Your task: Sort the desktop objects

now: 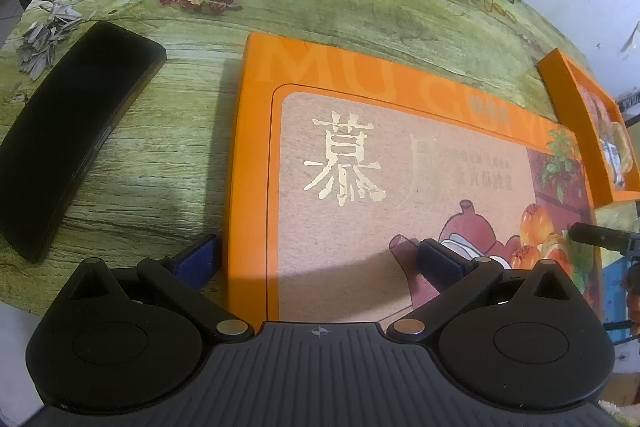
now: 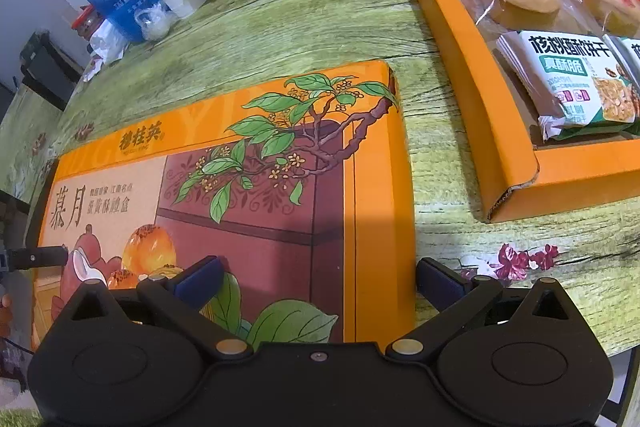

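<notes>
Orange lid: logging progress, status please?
Left tool open, straddling orange lid's left edge. Right tool open at its right edge. Lid flat on table; open snack tray alongside, apart.

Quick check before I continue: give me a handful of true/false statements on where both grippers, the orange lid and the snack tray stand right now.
1. The left gripper is open, straddling the left edge of the flat orange printed gift-box lid. True.
2. The right gripper is shut on the lid. False: it is open, straddling the lid's right edge.
3. The open orange cardboard tray holds wrapped pastries and biscuit packets. True.
4. The lid already covers the tray. False: it lies on the green wood-print table, beside the tray.
5. The long black case rests on the lid. False: it lies on the table, left of the lid.
</notes>
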{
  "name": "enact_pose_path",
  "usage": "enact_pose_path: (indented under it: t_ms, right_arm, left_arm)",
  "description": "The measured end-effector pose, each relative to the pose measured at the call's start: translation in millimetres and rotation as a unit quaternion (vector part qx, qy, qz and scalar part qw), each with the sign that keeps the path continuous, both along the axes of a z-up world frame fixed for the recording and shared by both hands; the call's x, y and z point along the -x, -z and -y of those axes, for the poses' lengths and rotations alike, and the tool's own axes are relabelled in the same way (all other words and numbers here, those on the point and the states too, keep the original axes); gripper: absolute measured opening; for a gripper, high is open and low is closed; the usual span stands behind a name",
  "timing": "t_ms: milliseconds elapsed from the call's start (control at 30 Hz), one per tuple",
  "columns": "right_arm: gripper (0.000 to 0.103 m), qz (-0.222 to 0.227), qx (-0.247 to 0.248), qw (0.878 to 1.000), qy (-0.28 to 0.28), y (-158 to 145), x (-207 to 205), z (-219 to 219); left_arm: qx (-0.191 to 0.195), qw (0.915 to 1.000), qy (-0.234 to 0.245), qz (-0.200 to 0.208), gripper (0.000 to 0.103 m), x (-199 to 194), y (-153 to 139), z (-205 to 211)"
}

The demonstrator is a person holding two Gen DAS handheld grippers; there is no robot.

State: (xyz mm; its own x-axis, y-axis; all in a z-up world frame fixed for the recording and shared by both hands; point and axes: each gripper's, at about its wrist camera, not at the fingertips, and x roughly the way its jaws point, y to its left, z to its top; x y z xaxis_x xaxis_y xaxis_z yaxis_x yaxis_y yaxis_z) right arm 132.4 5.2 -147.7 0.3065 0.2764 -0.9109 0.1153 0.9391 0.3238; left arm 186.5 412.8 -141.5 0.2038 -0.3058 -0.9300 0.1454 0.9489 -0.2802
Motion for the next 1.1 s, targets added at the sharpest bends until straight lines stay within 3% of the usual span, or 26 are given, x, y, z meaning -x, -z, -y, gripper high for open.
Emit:
enact_pose_path:
  t_ms: [867, 1100]
  right_arm:
    - [0.103, 0.011, 0.007, 1.000, 0.003, 0.7, 0.1, -2.0]
    - [0.103, 0.012, 0.006, 1.000, 0.007, 0.7, 0.9, -2.5]
  left_arm:
    - [0.005, 0.9998, -0.007, 0.018, 0.103, 4.9, 0.2, -1.6]
    - [0.008, 0.9999, -0.005, 0.005, 0.103, 0.4, 1.4, -2.8]
